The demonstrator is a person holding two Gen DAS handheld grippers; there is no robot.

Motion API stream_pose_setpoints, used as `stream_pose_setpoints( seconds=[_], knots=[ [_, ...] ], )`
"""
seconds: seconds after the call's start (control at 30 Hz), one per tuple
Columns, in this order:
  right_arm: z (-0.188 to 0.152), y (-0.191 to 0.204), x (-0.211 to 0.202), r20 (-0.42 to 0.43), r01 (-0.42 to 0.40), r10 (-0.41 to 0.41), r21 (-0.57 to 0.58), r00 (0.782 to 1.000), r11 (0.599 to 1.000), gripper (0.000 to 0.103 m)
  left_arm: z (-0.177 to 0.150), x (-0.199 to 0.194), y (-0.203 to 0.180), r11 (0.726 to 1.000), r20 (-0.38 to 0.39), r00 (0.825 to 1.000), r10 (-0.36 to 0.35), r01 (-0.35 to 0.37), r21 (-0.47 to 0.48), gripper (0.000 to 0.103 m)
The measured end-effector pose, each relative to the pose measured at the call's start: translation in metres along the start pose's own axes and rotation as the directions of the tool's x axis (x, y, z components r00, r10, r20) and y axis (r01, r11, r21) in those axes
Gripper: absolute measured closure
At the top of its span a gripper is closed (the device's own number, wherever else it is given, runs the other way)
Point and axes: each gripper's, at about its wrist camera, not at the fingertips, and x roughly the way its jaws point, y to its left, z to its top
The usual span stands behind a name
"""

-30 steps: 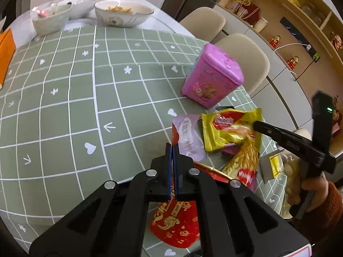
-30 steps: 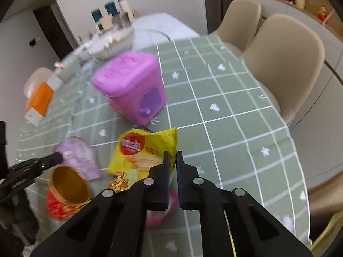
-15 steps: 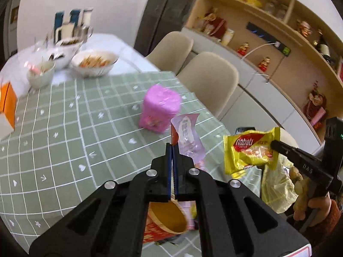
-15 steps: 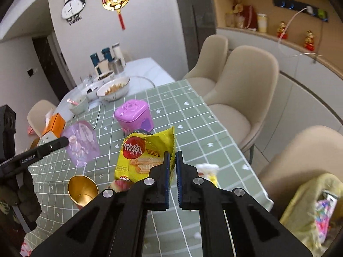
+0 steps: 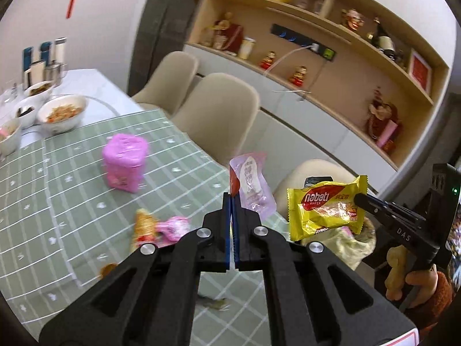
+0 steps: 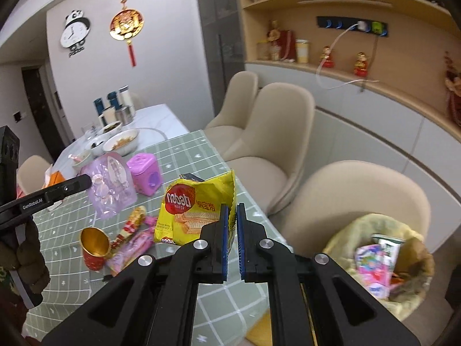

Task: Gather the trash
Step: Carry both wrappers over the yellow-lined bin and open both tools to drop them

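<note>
My left gripper (image 5: 232, 199) is shut on a pale pink clear wrapper (image 5: 253, 184), lifted above the green checked table (image 5: 72, 201); the same wrapper (image 6: 111, 186) hangs at the left of the right wrist view. My right gripper (image 6: 232, 209) is shut on a yellow wafer packet (image 6: 196, 207), which also shows in the left wrist view as the yellow packet (image 5: 325, 207). A bin lined with a yellowish bag (image 6: 383, 262) stands low at the right with wrappers inside. On the table lie a red and gold cup (image 6: 93, 248) and pink and red wrappers (image 6: 132, 242).
A pink lidded box (image 5: 125, 161) stands on the table. Bowls of food (image 5: 62, 114) and flasks sit at the far end. Beige chairs (image 6: 276, 132) line the table's right side; one chair (image 6: 354, 196) is beside the bin. Shelves with ornaments fill the wall.
Both grippers rose from the table and swung right, each carrying its wrapper. The bin came into the right wrist view, and the cup and other wrappers dropped behind.
</note>
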Motion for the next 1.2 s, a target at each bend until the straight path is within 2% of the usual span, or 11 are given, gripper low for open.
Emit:
stream_pose_setpoints(
  seconds=[0.27,0.57,0.77,0.9,1.1,1.17,1.2],
  knots=[
    [-0.004,-0.061,-0.044,0.055,0.138,-0.140,0.047,0.989,0.989,0.096,0.007,0.047,-0.067,0.990,-0.050,0.991,-0.122,0.125,0.069,0.102],
    [-0.025,-0.138,-0.075,0.050,0.254,-0.266,0.174,0.963,0.951,0.095,0.008,0.104,-0.159,0.950,-0.157,0.958,-0.241,0.266,0.166,0.102],
    [-0.040,-0.188,-0.088,0.031,0.335,-0.355,0.257,0.935,0.906,0.095,0.000,0.151,-0.212,0.918,-0.256,0.916,-0.309,0.357,0.170,0.102],
    [-0.051,-0.222,-0.095,0.013,0.374,-0.397,0.306,0.918,0.875,0.095,-0.015,0.193,-0.242,0.903,-0.352,0.877,-0.328,0.401,0.156,0.102],
    [-0.060,-0.256,-0.090,-0.017,0.400,-0.419,0.335,0.908,0.853,0.095,-0.048,0.250,-0.284,0.883,-0.477,0.822,-0.311,0.435,0.174,0.102],
    [-0.063,-0.266,-0.085,-0.029,0.403,-0.419,0.339,0.908,0.850,0.096,-0.058,0.266,-0.296,0.879,-0.507,0.811,-0.293,0.437,0.191,0.102],
    [-0.064,-0.270,-0.083,-0.035,0.401,-0.415,0.342,0.909,0.850,0.096,-0.064,0.275,-0.303,0.875,-0.526,0.800,-0.289,0.444,0.194,0.102]
  ],
)
